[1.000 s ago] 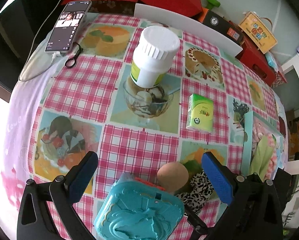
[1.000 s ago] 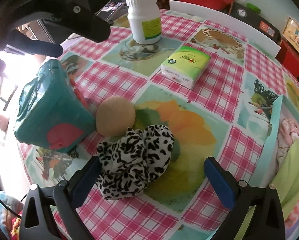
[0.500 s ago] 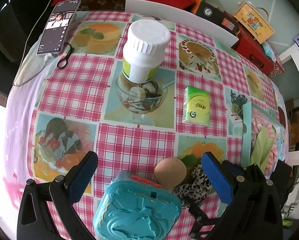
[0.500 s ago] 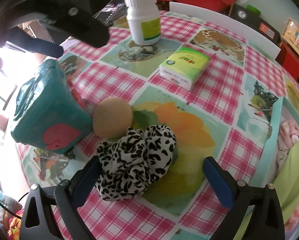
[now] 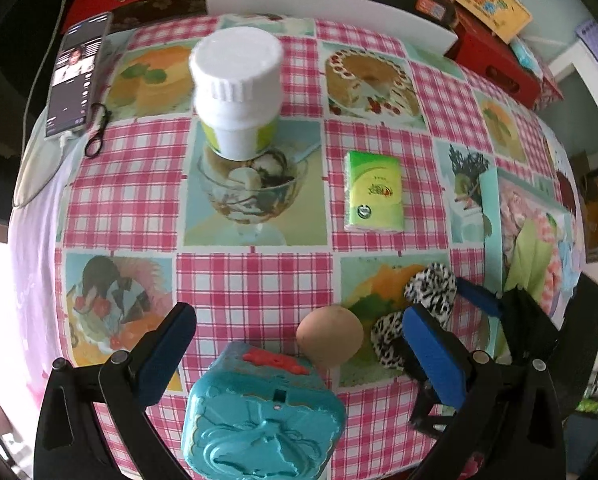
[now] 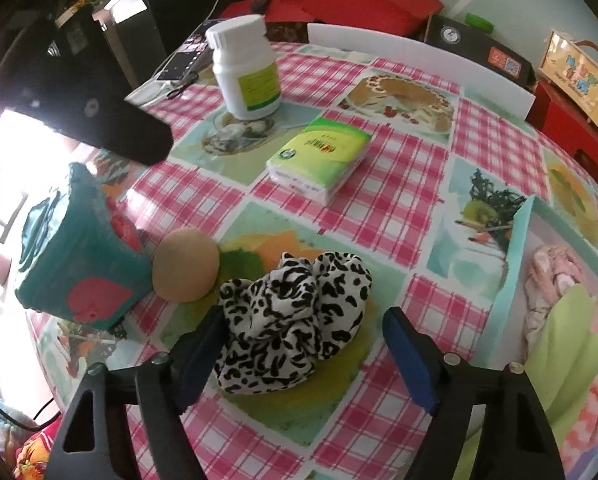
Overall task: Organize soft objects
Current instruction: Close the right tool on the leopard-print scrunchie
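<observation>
Two views, left wrist first. Your left gripper (image 5: 299, 354) hangs with its jaws spread wide, gripping nothing; the teal box (image 5: 263, 412) sits low between them, with no pad pressing on it. Just beyond lie one tan ball (image 5: 330, 335) and one scrunchie (image 5: 421, 312), with your right gripper (image 5: 475, 300) reaching in around the scrunchie. Farther off you have one white bottle (image 5: 239, 92), one tissue pack (image 5: 373, 192) and one phone (image 5: 79, 74). A bin (image 5: 489, 216) at the right edge already holds soft cloth.

From the right wrist, your right gripper (image 6: 303, 354) has just been closing, with the scrunchie (image 6: 295, 316) between the jaws. The left pad (image 6: 197, 356) is at the fabric, while the right pad (image 6: 409, 354) stands apart from it, so nothing is gripped yet (a half-made pinch). The ball (image 6: 186, 265) lies just beside the scrunchie and touches the box (image 6: 79, 264). The bin (image 6: 515, 256) sits to the right, near.

I judge the step in hand to be picking up the scrunchie. Next you need to finish the squeeze, lift clear of the ball, and carry it right into the bin.
</observation>
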Motion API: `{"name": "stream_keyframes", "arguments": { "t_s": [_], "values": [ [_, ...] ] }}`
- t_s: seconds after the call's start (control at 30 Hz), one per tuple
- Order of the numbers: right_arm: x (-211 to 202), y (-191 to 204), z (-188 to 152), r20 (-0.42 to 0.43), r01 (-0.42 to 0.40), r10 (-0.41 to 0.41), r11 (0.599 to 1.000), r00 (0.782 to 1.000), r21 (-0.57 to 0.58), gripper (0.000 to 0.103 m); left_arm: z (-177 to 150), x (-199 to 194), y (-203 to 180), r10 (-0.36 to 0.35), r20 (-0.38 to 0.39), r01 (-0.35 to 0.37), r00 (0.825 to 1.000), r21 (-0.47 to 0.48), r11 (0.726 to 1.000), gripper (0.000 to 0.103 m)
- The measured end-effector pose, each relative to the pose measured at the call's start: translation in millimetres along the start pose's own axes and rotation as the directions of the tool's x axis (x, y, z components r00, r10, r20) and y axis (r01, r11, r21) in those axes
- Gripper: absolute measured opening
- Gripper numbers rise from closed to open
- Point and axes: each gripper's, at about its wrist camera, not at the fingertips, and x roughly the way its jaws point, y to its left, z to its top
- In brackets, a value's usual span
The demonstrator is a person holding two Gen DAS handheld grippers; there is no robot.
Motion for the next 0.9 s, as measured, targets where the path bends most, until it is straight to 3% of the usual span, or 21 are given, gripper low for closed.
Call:
{"name": "stream_keyframes", "arguments": {
  "t_s": [0.23, 0.53, 0.63, 0.8, 0.9],
  "values": [
    [0, -15, 4, 0.021, -0.013, 0.013, 0.999, 1.0, 0.036, 0.071, 11, 14, -30, 0.048, -0.093, -0.035, 0.994, 0.13, 0.991, 0.103],
    [-3, -36, 6, 0.035, -0.02, 0.017, 0.995, 0.999, 0.102, 0.061, 15, 41, -61, 0.149, -0.219, -0.083, 0.964, 0.285, 0.955, 0.101],
    [-3, -41, 6, 0.038, -0.023, 0.018, 0.993, 0.999, 0.116, 0.057, 13, 48, -66, 0.184, -0.25, -0.097, 0.951, 0.325, 0.941, 0.092],
    [-5, -46, 5, 0.04, -0.024, 0.019, 0.991, 0.999, 0.13, 0.055, 6, 61, -76, 0.215, -0.284, -0.1, 0.934, 0.372, 0.923, 0.087],
    [-6, -48, 5, 0.04, -0.022, 0.016, 0.991, 0.999, 0.133, 0.052, -1, 68, -81, 0.22, -0.308, -0.093, 0.926, 0.378, 0.921, 0.074]
  ]
}}
